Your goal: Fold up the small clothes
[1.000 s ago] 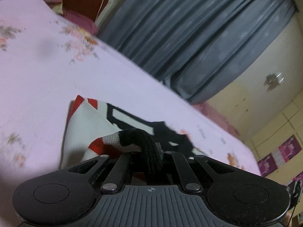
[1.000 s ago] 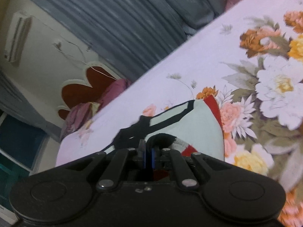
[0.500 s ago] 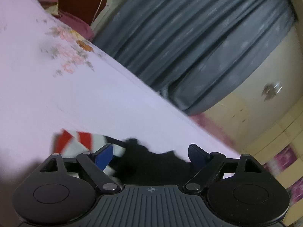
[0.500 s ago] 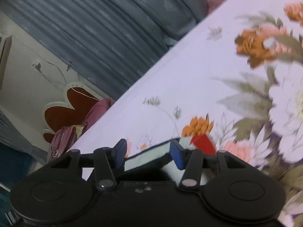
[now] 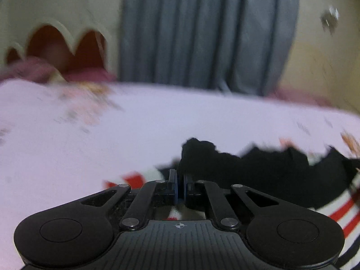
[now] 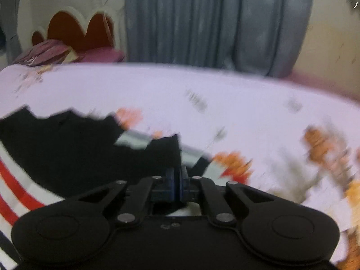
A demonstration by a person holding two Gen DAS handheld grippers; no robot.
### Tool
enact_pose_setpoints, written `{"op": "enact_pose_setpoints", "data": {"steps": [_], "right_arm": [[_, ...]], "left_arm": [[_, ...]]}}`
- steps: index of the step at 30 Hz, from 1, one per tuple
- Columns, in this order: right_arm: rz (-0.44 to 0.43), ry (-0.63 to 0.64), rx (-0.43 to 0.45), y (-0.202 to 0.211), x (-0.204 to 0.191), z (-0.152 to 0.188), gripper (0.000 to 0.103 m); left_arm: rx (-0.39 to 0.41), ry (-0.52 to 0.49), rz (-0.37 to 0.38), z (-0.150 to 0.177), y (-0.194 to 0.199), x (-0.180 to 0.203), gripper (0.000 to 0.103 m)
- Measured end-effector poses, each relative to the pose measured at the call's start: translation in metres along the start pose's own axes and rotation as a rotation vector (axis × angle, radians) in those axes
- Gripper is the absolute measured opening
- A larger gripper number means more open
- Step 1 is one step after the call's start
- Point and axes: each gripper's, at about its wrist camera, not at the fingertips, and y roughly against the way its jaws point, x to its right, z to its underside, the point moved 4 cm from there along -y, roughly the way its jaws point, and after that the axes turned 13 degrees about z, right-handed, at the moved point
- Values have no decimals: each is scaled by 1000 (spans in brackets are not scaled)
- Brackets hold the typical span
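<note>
A small garment, black with white and red stripes [image 5: 265,175], lies on the pink floral bedsheet [image 5: 135,135]. My left gripper [image 5: 180,180] is shut on its black edge at the left end. In the right wrist view the same garment [image 6: 67,148] spreads to the left, and my right gripper [image 6: 176,175] is shut on its black corner at the right end. Both views are blurred by motion.
A grey curtain [image 5: 202,31] hangs behind the bed. A scalloped red headboard [image 6: 78,31] with maroon pillows [image 6: 45,54] stands at the far left. Orange flower prints [image 6: 326,144] cover the sheet at the right.
Both grippers were shut on the garment a second ago, opened half a second ago, and have now shut on its black edge again. Both cameras have swung level.
</note>
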Motion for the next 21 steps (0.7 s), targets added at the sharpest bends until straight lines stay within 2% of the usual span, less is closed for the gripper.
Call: {"op": "enact_pose_setpoints", "data": {"steps": [1, 3, 4, 5, 10, 12, 13, 14, 15, 17, 19, 21], "right_arm": [[18, -35, 18, 4, 9, -1, 4], [42, -70, 9, -4, 21, 1, 4], [32, -58, -38, -16, 19, 5, 4], [36, -34, -74, -25, 12, 11, 4], [72, -17, -69, -33, 6, 17, 6], [98, -4, -69, -30, 3, 15, 22], [119, -13, -47, -23, 5, 8, 48], [109, -38, 21, -9, 6, 3, 59], [74, -56, 68, 3, 4, -2, 57], [-2, -64, 50, 8, -11, -8, 41], [-71, -26, 18, 5, -42, -10, 34], [-126, 29, 1, 2, -75, -7, 34]], "left_arm": [[15, 19, -18, 2, 5, -6, 3], [-59, 49, -19, 11, -10, -14, 4], [-102, 50, -30, 17, -20, -15, 3], [-113, 33, -44, 21, -26, -14, 3], [-113, 18, -62, 20, -26, -13, 5], [-114, 14, -60, 18, -21, -9, 18], [-97, 14, -67, 16, -12, -5, 46], [-54, 0, -103, 12, -6, -2, 71], [12, -41, -148, 5, 4, 9, 74], [29, -82, -94, -6, 0, 33, 74], [-6, -93, 44, -6, -13, 69, 74], [-91, -96, 162, 3, -34, 100, 74]]}}
